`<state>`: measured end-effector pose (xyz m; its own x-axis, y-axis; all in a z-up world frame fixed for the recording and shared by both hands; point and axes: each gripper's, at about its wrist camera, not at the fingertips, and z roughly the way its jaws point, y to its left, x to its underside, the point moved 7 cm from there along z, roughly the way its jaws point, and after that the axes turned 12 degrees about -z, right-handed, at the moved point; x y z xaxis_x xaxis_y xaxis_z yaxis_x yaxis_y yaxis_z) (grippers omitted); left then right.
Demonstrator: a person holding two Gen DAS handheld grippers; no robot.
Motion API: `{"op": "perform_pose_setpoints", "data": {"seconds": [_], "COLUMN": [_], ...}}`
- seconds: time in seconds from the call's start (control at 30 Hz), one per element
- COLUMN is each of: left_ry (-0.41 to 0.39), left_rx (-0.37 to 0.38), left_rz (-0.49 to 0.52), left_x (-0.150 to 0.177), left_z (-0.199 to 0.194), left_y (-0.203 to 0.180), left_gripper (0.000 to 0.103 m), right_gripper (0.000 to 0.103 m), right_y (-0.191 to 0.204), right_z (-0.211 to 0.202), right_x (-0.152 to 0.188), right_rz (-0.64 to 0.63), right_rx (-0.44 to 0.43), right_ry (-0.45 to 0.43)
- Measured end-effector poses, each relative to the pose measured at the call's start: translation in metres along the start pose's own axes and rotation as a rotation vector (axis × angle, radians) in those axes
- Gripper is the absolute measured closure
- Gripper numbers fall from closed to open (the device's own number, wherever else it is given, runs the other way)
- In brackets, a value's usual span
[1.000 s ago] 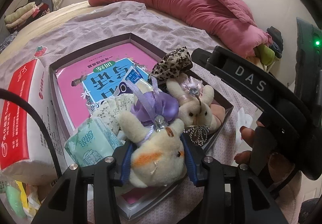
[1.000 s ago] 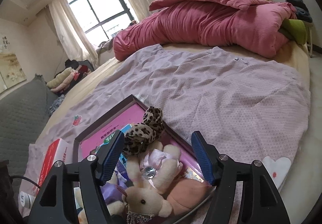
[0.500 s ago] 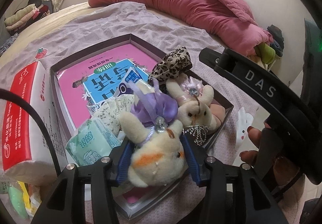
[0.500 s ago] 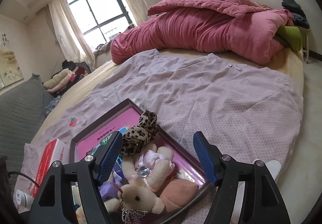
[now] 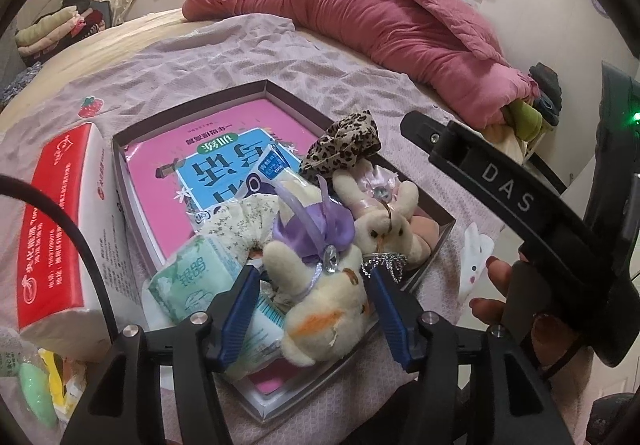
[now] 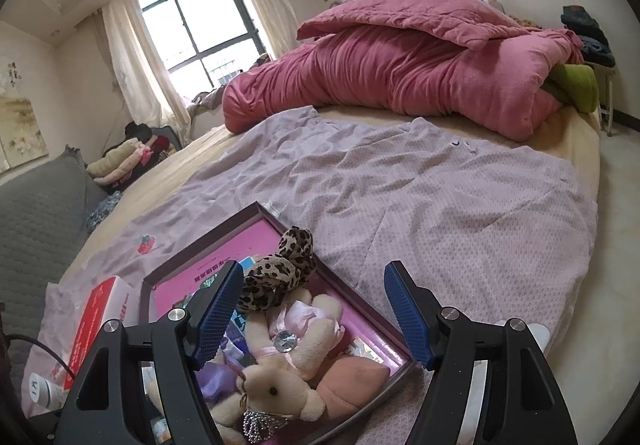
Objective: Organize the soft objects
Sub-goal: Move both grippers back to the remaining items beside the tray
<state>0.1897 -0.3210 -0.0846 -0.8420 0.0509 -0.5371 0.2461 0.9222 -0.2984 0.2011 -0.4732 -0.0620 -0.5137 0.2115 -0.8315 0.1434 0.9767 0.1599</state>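
Observation:
A shallow dark-rimmed box (image 5: 192, 105) lies on the bed with a pink book (image 5: 160, 181) in it. Piled at its near end are a cream bunny with a purple bow (image 5: 320, 309), a bunny with a pink bow (image 5: 384, 221) (image 6: 280, 377), a leopard-print scrunchie (image 5: 344, 145) (image 6: 280, 269), a floral scrunchie (image 5: 240, 221), a green tissue packet (image 5: 192, 281) and a peach cushion (image 6: 352, 377). My left gripper (image 5: 312, 309) straddles the purple-bow bunny; its jaws are opening and the blue pads stand off the plush. My right gripper (image 6: 314, 277) hovers open over the box's right side, gripping nothing.
A red-and-white tissue pack (image 5: 56, 229) leans against the box's left side. A rolled pink duvet (image 6: 400, 65) lies across the far bed on the lilac sheet (image 6: 440, 205). The right gripper's black body (image 5: 504, 185) and a hand (image 5: 496, 285) are close on the right.
My left jaws have spread apart from the purple-bow bunny, which now rests loose in the box. The right gripper has barely shifted.

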Motion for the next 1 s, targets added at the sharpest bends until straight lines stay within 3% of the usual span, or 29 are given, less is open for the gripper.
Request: {"op": "perform_pose_setpoints", "data": {"seconds": [1.0], "left_ry": [-0.105], "left_rx": [-0.028], "left_rz": [-0.092], "left_x": [-0.004], "left_z": [-0.073], "left_y": [0.034], "left_gripper": [0.042], "right_gripper": [0.026], "right_y": [0.043], "right_z": [-0.047], "right_x": [-0.015], "right_rz": [-0.115], "right_rx": [-0.021], "right_ry": [-0.095]}}
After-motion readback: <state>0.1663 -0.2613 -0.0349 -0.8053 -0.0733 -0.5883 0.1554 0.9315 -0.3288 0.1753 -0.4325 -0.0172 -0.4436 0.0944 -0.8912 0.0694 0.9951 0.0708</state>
